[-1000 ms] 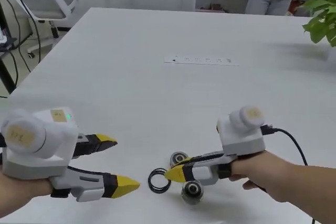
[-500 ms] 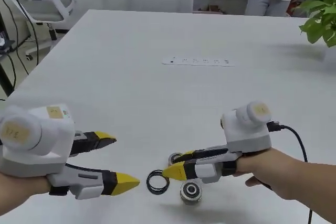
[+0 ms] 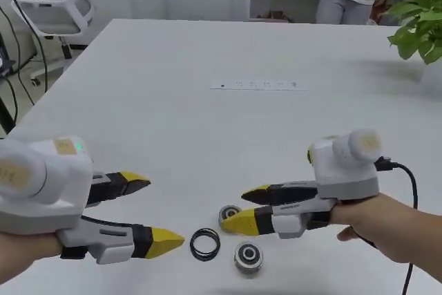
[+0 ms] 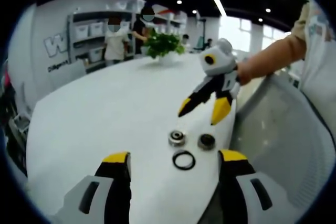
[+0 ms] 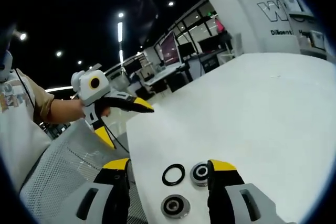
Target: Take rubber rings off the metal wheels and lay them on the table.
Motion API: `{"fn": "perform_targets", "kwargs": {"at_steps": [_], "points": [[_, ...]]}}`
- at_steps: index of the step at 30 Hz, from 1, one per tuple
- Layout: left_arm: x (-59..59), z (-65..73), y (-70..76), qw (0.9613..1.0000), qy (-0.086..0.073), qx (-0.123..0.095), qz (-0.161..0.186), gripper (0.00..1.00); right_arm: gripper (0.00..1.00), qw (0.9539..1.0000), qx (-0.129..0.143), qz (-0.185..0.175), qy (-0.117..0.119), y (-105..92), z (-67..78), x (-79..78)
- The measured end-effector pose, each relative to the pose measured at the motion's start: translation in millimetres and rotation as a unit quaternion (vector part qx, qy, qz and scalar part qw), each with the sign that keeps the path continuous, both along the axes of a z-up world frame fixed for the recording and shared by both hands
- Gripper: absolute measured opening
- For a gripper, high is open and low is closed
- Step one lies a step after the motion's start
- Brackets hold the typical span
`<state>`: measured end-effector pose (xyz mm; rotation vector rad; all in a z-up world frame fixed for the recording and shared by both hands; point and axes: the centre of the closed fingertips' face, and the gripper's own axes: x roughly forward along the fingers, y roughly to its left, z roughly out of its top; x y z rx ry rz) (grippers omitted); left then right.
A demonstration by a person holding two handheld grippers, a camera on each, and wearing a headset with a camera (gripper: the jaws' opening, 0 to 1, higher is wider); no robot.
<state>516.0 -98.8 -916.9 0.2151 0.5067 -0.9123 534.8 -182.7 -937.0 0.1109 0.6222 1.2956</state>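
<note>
Down on the white surface [image 3: 207, 122], my head view shows a black rubber ring [image 3: 205, 244] lying flat, just beside two metal wheels [image 3: 248, 256]. My left tongs [image 3: 157, 212] and right tongs [image 3: 242, 206] hover near them, both released and holding nothing. My left gripper view has the ring [image 4: 184, 160] just past its own tips. My right gripper view has the ring [image 5: 173, 174] between its tips.

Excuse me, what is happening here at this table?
A person holds two yellow-tipped grippers, the left gripper and the right gripper, both open and empty, above a white table. One black rubber ring lies loose on the table beside two small round metal wheels. The right gripper hovers close over the wheels.
</note>
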Motion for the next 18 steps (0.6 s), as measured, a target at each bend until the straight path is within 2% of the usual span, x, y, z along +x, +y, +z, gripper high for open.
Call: {"fn": "perform_targets", "kwargs": {"at_steps": [10,15,18], "points": [[-0.3,6.6,-2.3,1.0000,-0.003,-0.008,0.004,0.70,0.67,0.9991,0.008,-0.021,-0.036,-22.7,17.6,2.5],[-0.9,12.3,-2.7,0.9999,-0.006,-0.013,0.007,0.71,0.73,0.9973,0.009,-0.035,-0.063,-35.8,28.4,1.5],[-0.8,15.9,-2.9,0.9998,-0.009,-0.016,0.009,0.72,0.75,0.9963,0.010,-0.044,-0.073,-47.1,31.2,6.1]]}}
